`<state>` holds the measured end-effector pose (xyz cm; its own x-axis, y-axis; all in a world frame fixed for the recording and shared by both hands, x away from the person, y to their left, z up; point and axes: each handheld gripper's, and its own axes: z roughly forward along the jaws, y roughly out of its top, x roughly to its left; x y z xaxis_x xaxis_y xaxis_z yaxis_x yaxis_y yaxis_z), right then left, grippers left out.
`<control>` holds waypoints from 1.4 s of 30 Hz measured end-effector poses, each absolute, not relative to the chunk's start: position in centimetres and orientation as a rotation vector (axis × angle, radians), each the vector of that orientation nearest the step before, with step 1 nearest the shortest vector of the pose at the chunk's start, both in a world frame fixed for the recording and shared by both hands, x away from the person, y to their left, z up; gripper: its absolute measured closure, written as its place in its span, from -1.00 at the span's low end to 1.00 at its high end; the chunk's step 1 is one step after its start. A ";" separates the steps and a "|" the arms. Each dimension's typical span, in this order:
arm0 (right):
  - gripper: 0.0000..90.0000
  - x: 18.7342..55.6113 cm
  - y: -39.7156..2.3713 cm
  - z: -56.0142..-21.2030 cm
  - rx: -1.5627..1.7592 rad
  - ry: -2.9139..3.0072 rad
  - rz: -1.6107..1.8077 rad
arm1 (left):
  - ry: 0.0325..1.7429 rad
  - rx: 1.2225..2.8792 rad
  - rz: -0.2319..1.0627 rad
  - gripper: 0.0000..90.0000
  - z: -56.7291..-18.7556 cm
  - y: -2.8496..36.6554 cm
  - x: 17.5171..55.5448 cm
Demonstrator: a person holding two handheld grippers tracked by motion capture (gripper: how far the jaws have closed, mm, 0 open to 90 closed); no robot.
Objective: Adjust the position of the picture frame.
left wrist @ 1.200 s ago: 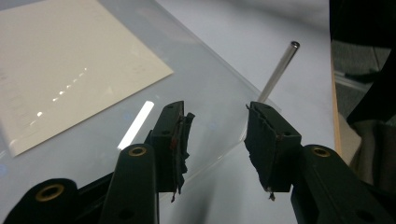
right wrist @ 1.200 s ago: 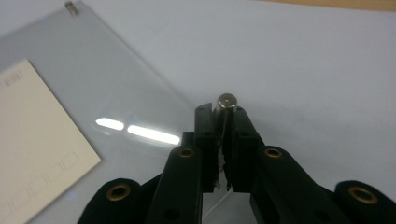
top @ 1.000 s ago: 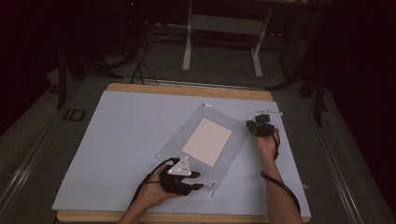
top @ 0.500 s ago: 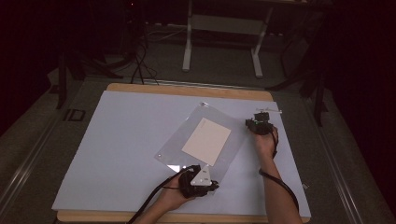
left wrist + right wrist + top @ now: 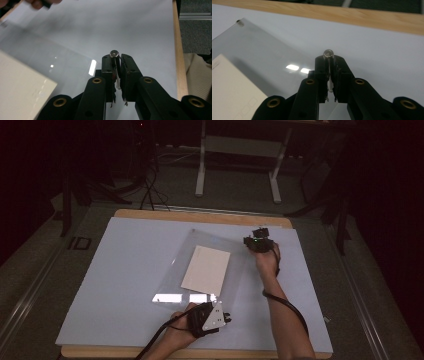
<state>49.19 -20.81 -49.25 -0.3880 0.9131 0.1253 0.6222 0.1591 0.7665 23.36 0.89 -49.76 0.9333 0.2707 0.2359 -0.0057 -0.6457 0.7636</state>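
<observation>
A clear plastic sheet (image 5: 212, 242) lies on the pale mat (image 5: 130, 270) with a cream card (image 5: 206, 270) at its middle. My left gripper (image 5: 228, 317) is at the sheet's near edge. Its jaws have just closed, and in the left gripper view my left gripper (image 5: 117, 58) is shut on a small metal pin (image 5: 114, 53), with the sheet (image 5: 50, 57) and card (image 5: 20, 87) to its left. My right gripper (image 5: 259, 236) hovers at the sheet's right edge. In the right gripper view my right gripper (image 5: 329, 60) is shut on a second metal pin (image 5: 328, 53).
Another small pin (image 5: 239, 22) sits at the sheet's far corner. The mat covers a wooden table whose edge (image 5: 362, 20) runs along the far side. A small pale item (image 5: 327, 319) lies near the mat's right edge. Stand legs (image 5: 202, 165) rise beyond the table.
My left gripper's spread jaws have shut on a pin that lay near the mat's front, and the hand has shifted right. My right hand has moved left toward the sheet.
</observation>
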 end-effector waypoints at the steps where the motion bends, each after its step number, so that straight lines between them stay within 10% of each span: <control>1: 0.85 49.4 -19.7 -49.0 1.444 2.091 1.095 | 0.185 2.238 0.422 0.83 -49.6 1.0 23.2; 15: 0.86 50.2 -7.8 -50.8 1.269 2.334 1.034 | 0.162 2.269 0.371 0.81 -51.7 -1.1 23.7; 24: 0.41 48.7 -9.8 -51.5 1.167 2.402 1.010 | 0.196 2.255 0.290 0.49 -52.4 0.3 24.4; 42: 0.35 40.2 -18.7 -51.2 0.983 2.476 1.094 | 0.637 2.084 0.211 0.26 -50.9 7.2 31.1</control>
